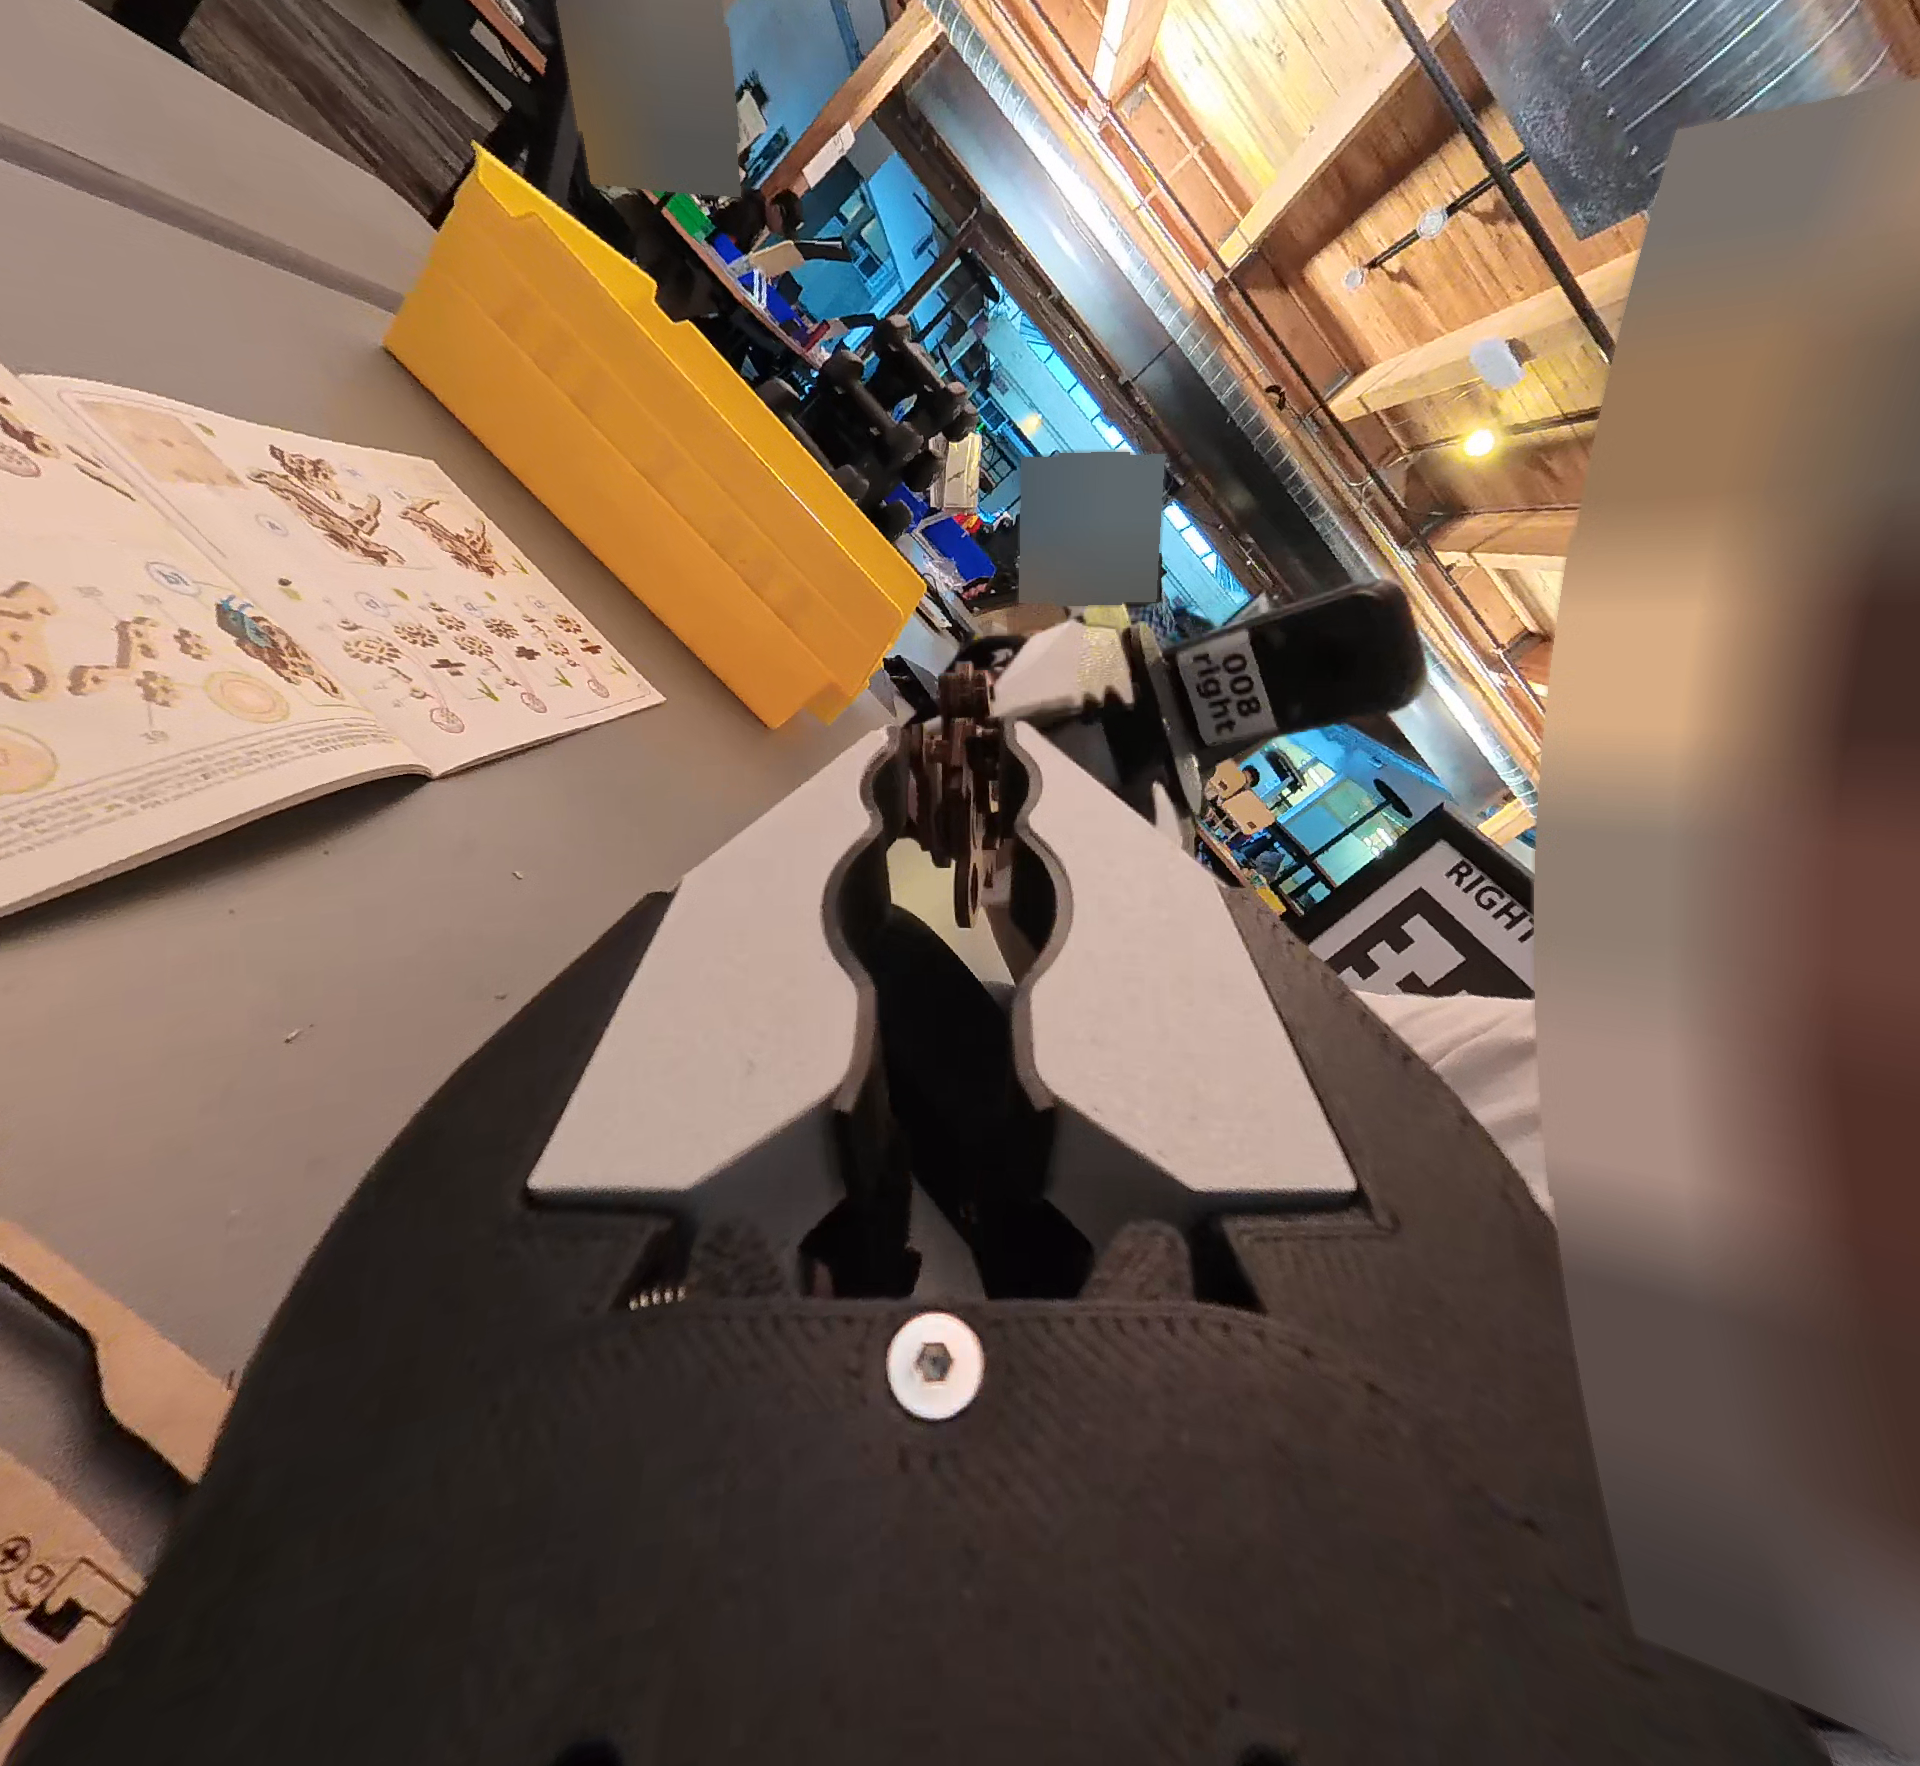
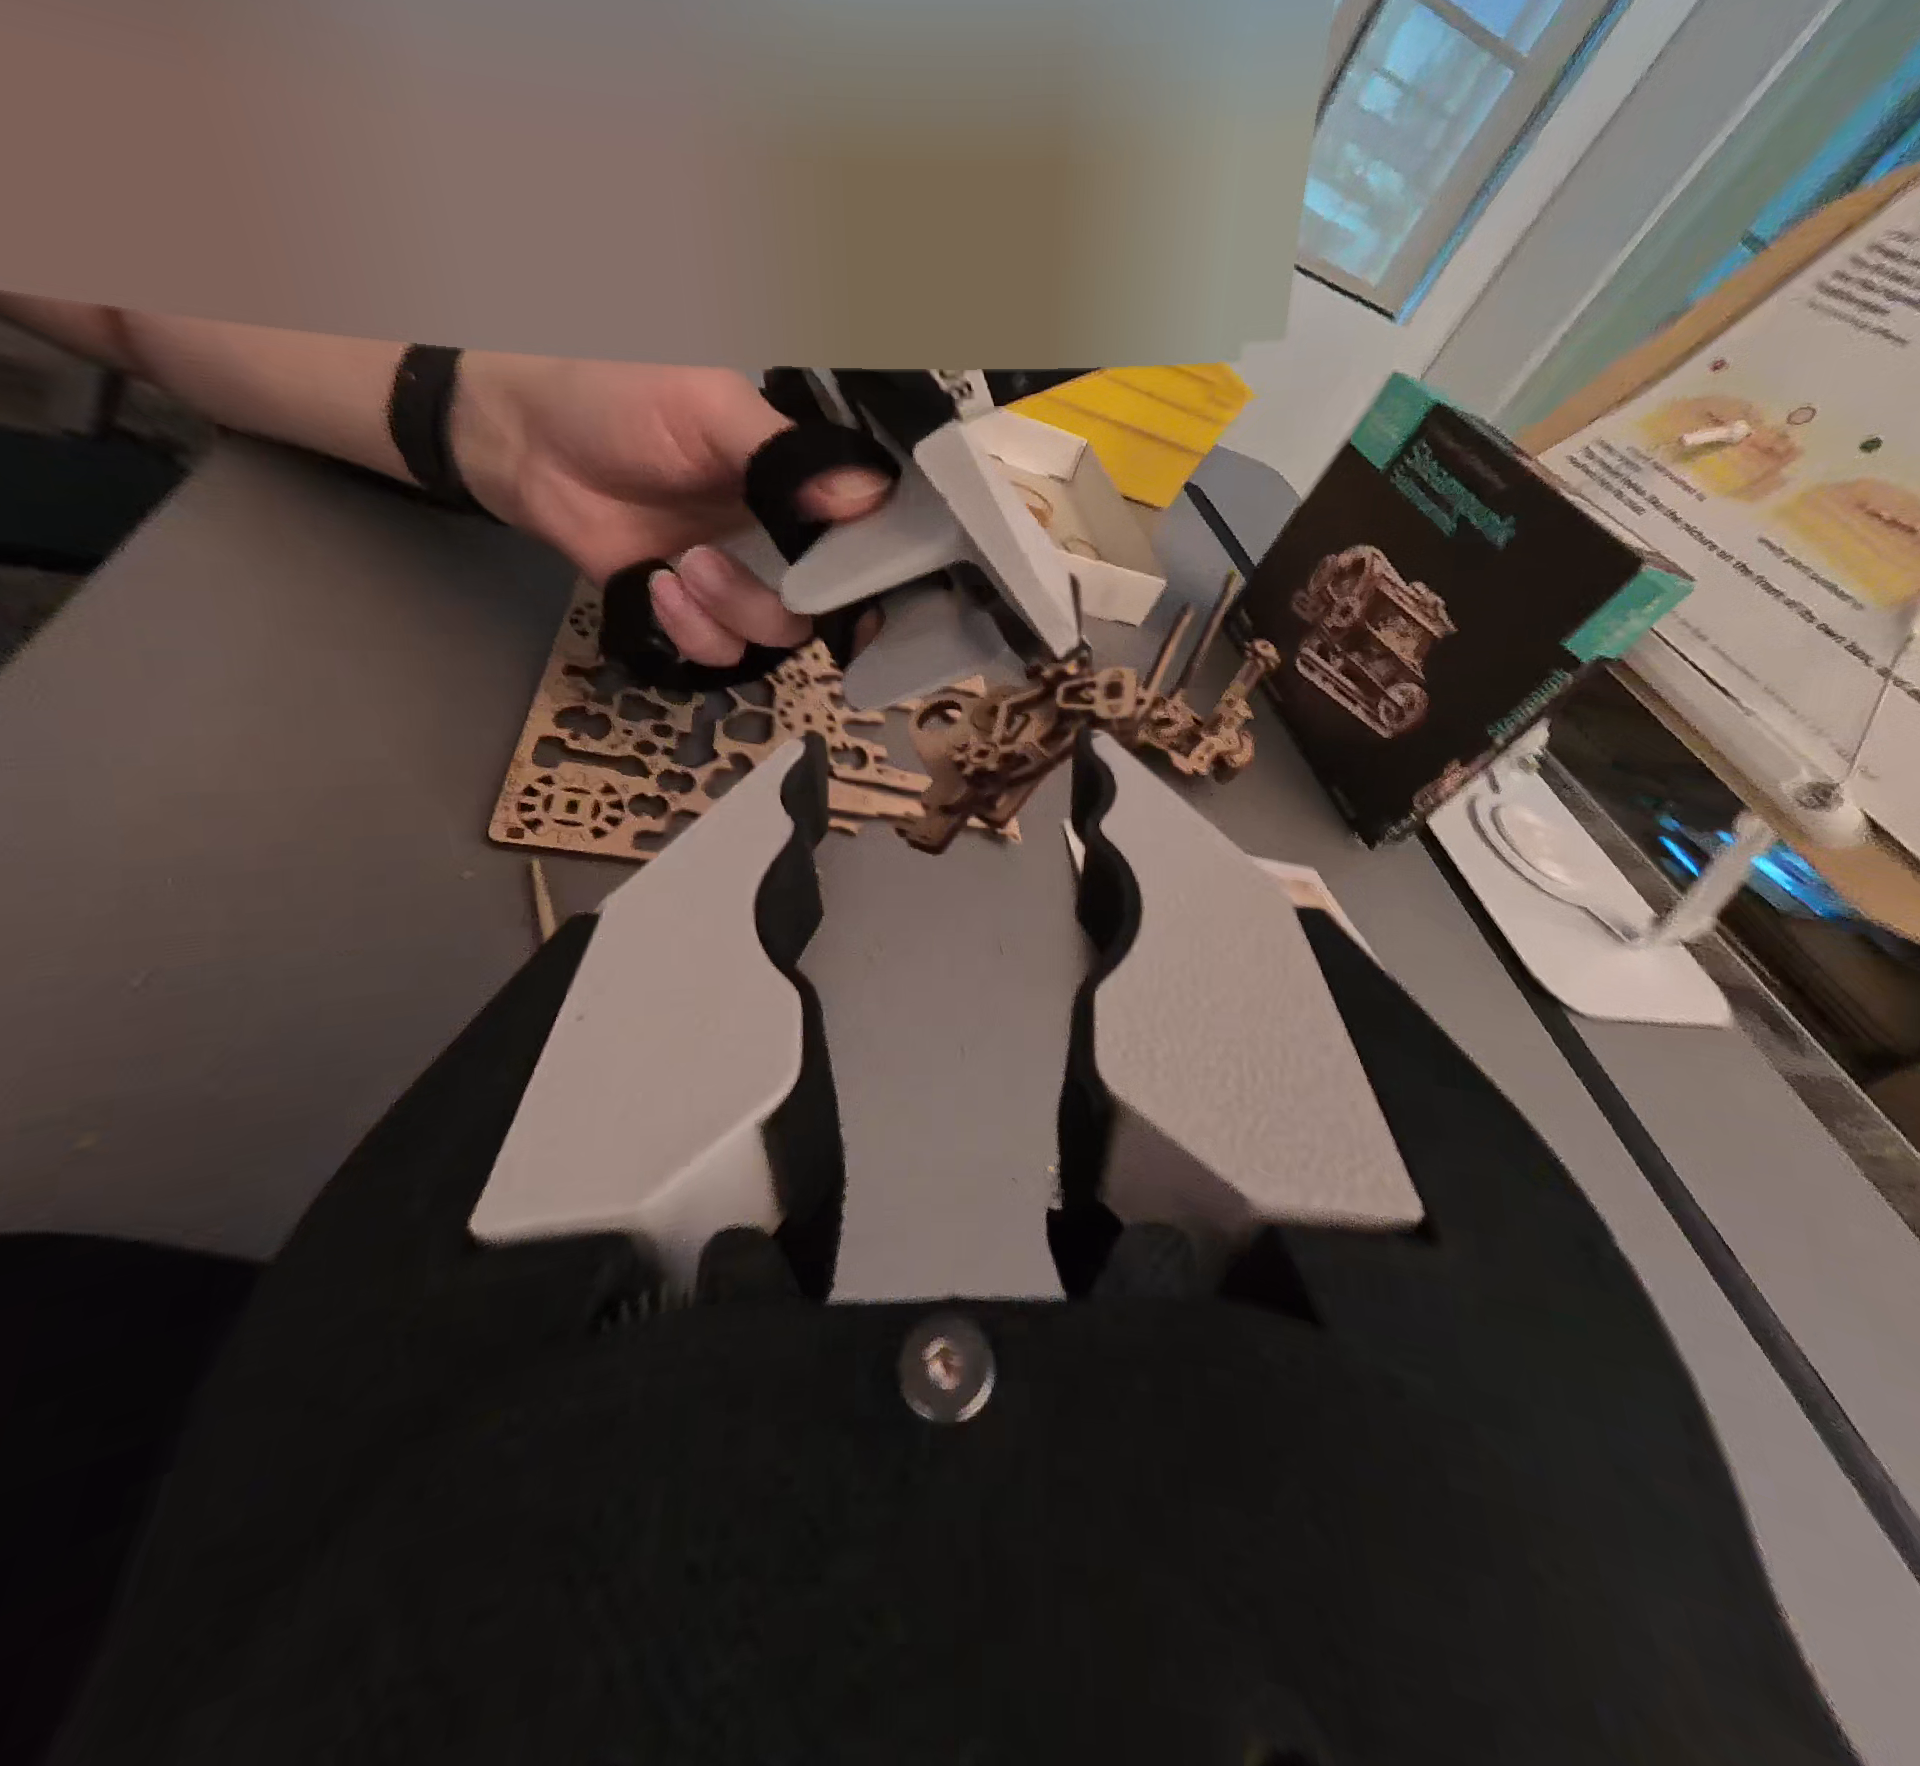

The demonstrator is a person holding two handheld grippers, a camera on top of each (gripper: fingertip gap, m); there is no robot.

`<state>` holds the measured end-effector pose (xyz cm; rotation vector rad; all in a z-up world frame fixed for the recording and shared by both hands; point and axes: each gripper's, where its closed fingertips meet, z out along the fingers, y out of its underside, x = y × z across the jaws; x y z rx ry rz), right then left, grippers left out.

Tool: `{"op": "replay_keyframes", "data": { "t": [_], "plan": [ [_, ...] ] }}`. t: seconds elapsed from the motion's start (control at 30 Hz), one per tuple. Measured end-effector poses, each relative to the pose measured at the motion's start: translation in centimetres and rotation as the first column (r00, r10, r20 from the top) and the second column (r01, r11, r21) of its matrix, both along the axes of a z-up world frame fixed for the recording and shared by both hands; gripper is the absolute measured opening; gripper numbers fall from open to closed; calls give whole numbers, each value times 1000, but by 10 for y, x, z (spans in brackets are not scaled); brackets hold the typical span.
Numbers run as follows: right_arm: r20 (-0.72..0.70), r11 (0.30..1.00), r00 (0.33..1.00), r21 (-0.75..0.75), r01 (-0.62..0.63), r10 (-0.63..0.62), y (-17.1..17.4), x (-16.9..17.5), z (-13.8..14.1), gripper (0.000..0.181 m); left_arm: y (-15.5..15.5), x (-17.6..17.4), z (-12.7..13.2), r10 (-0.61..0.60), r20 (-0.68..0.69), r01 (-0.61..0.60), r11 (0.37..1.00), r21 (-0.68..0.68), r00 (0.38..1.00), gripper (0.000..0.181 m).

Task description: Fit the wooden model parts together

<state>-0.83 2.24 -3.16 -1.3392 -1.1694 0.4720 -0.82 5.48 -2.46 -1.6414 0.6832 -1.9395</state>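
My left gripper [image 1: 951, 760] is shut on a small dark wooden model sub-assembly [image 1: 956, 802] and holds it off the grey table. In the right wrist view the left gripper [image 2: 1065, 656] comes in from the upper left, held by a hand, with the sub-assembly [image 2: 997, 750] hanging from its tips. My right gripper [image 2: 945, 755] is open and empty, its fingertips on either side of the sub-assembly's near end without clear contact. It also shows in the left wrist view [image 1: 971, 677], just beyond the held piece. A second wooden sub-assembly [image 2: 1205, 719] lies on the table behind.
A laser-cut wooden parts sheet [image 2: 644, 771] lies on the table under the left hand. The dark kit box [image 2: 1434, 604] stands to the right. A yellow bin [image 1: 644, 438] and an open instruction booklet [image 1: 260, 594] lie to the left. A white tray [image 2: 1091, 521] sits behind. Both grippers' tips are close together, under 4 cm apart.
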Motion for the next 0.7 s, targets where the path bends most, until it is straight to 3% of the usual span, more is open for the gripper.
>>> {"op": "replay_keyframes", "data": {
  "t": [0.33,0.7],
  "plan": [
    [90,973,980,160,164,-179,15,4,-7,28,0,1,-1,11,9,-11,1000,-21,1000,15],
    [99,958,972,217,187,-213,13,6,-1,18,2,-2,5,25,44,-24,999,-29,999,15]
  ]
}}
